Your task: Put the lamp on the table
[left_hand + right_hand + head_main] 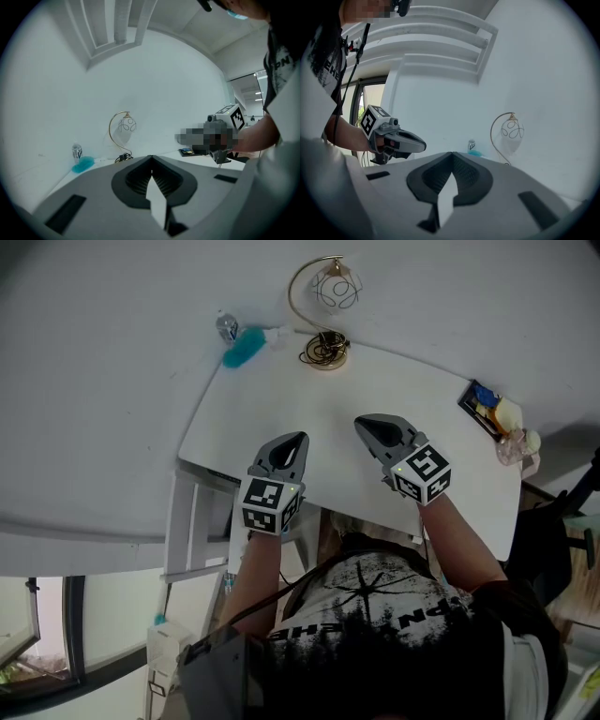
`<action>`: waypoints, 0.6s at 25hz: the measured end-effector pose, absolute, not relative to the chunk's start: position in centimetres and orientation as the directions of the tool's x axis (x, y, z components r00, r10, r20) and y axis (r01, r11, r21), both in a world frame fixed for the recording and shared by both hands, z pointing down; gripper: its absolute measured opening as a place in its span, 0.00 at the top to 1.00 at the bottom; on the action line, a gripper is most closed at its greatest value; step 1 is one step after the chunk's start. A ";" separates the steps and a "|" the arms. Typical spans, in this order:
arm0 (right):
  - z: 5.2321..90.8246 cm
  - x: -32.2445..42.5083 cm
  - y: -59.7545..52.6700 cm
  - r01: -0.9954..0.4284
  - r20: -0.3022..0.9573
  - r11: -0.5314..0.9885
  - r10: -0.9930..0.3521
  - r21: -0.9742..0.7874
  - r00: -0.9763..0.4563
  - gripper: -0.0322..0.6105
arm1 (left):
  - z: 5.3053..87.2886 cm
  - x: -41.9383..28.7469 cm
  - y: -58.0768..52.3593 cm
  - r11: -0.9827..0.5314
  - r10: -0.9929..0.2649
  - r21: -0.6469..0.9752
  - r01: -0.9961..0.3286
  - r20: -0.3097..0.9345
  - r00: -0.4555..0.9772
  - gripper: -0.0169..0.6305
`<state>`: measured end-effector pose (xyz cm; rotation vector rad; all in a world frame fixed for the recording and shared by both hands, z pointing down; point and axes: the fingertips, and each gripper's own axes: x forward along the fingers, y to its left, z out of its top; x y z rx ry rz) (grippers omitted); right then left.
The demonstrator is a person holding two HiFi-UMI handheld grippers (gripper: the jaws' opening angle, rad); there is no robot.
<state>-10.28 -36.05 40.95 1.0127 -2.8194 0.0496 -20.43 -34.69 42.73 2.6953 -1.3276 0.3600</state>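
Lamp, a slender gold arched stem with a round wire-patterned globe (pixel 336 289) hanging from it and a dark cord coiled at its foot, stands upright on the white rectangular table (pixel 281 404), at the table's far edge close to the pale wall. Placement, judged from this position, appears complete: the foot rests fully on the table top and nothing supports the stem. Left gripper (pixel 299 437) hovers above the table's near edge, jaws pressed together with nothing between them. Right gripper (pixel 363 422) hovers beside it, a little further in over the table top, jaws likewise closed and empty. Both point toward the table's far edge, and both are well apart from the lamp. A turquoise soft-looking object (pixel 244 347) lies at the table's far left corner, next to a small silver can (pixel 227 328). A dark flat tray holding small coloured items (pixel 481 399) sits at the table's right end. Assessment: the step in hand is the close-out, with neither tool engaged. If any adjustment is wanted, the next move calls for opening one pair of jaws, reaching across the table top and taking the thin stem low down, near the foot. A high grip on so light and top-heavy a frame would risk tipping it. Otherwise, the grippers need only clear the table.
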 end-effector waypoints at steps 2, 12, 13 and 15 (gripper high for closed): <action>41.1 -10.4 -35.8 -0.634 0.149 0.773 -0.628 0.016 -0.763 0.92 | 42.8 -20.4 -34.6 -0.611 -0.764 -0.004 -0.792 0.264 0.589 0.95; 41.7 -10.8 -34.8 -0.611 0.146 0.791 -0.605 0.001 -0.783 0.92 | 43.0 -20.1 -33.9 -0.608 -0.763 0.004 -0.794 0.270 0.587 0.95; 41.7 -10.8 -34.8 -0.611 0.148 0.791 -0.605 0.002 -0.782 0.92 | 43.0 -20.1 -33.8 -0.609 -0.763 0.005 -0.793 0.270 0.587 0.95; 41.8 -10.7 -34.7 -0.611 0.150 0.791 -0.605 0.005 -0.782 0.92 | 43.0 -20.0 -33.7 -0.610 -0.762 0.006 -0.793 0.271 0.588 0.95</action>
